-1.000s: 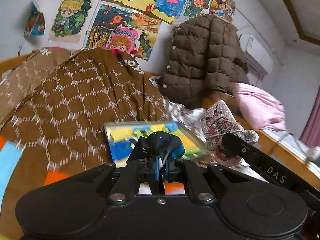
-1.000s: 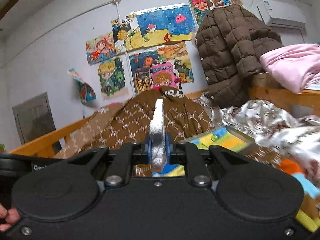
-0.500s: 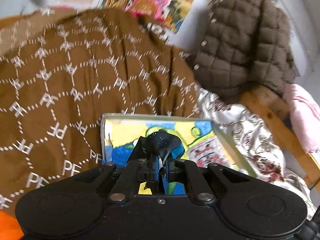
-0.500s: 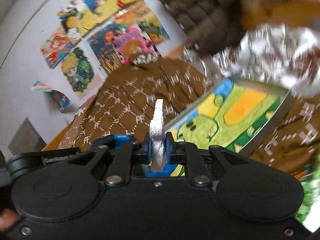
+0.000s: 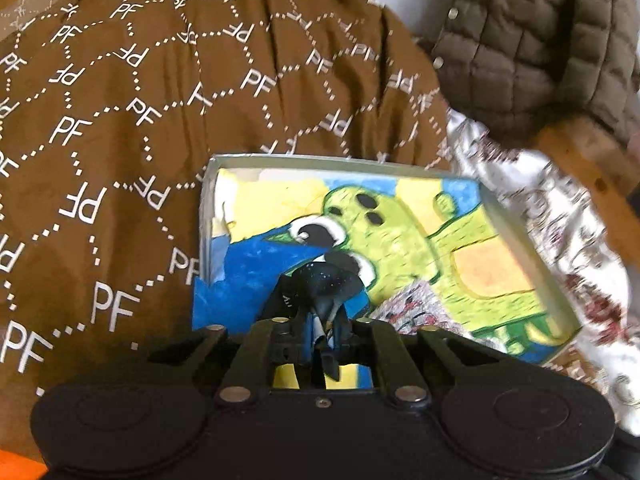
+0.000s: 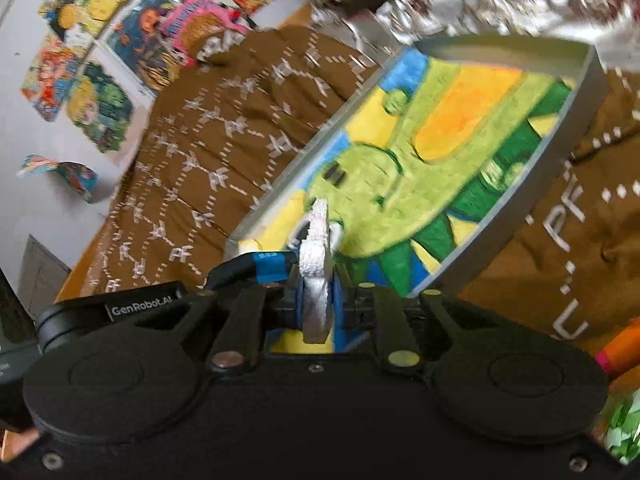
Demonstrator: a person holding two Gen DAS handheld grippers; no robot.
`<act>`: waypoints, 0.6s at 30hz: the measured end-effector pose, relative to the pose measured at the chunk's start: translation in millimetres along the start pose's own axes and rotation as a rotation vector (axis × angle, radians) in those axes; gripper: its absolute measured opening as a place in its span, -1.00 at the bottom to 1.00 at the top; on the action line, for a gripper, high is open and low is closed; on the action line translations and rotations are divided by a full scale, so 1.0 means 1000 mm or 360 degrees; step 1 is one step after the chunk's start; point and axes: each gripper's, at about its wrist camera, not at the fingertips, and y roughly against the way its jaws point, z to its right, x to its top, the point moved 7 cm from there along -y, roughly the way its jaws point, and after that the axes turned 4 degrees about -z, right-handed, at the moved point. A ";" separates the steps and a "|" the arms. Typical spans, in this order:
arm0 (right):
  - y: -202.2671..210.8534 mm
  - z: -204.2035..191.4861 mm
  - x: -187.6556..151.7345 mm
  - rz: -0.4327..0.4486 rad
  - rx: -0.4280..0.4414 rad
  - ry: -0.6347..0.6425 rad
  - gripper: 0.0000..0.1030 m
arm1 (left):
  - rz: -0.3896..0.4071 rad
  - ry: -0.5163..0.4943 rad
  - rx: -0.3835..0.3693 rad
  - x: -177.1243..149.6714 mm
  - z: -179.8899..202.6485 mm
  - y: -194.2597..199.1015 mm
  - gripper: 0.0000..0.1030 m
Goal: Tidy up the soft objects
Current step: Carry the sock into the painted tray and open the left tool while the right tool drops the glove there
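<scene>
Left wrist view: my left gripper (image 5: 325, 332) is gripping a dark, speckled soft piece (image 5: 329, 280) between narrow jaws that have just been easing apart slightly; the fabric is standing up between the blue pads. It is hanging over the near end of a shallow box (image 5: 208, 216) lined with a green-creature drawing. The box is lying on a brown quilt (image 5: 120, 112) printed with white letters. A quilted brown jacket (image 5: 536, 40) is sitting at upper right.

Right wrist view: my right gripper (image 6: 316, 300) is pinching a white textured soft piece (image 6: 316, 256), jaws narrow and just loosening a little. The piece is poking up over the same box (image 6: 568, 128), near its corner. Drawings (image 6: 132, 12) are showing on the wall.
</scene>
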 end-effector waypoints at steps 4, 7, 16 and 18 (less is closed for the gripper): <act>0.005 -0.004 0.005 0.0048 -0.0021 0.0084 -0.36 | -0.0007 -0.0022 0.0091 0.002 -0.003 0.003 -0.20; 0.013 -0.010 0.014 0.0074 -0.0025 0.0142 -0.05 | 0.0027 -0.0033 0.0144 0.006 -0.007 0.014 0.04; 0.071 -0.032 0.040 0.0255 -0.0019 0.0284 0.57 | 0.0268 -0.0038 0.0231 0.011 -0.011 0.074 0.52; 0.084 -0.038 0.042 0.0276 -0.0022 0.0320 0.69 | 0.0382 -0.0096 0.0294 0.007 -0.008 0.096 0.67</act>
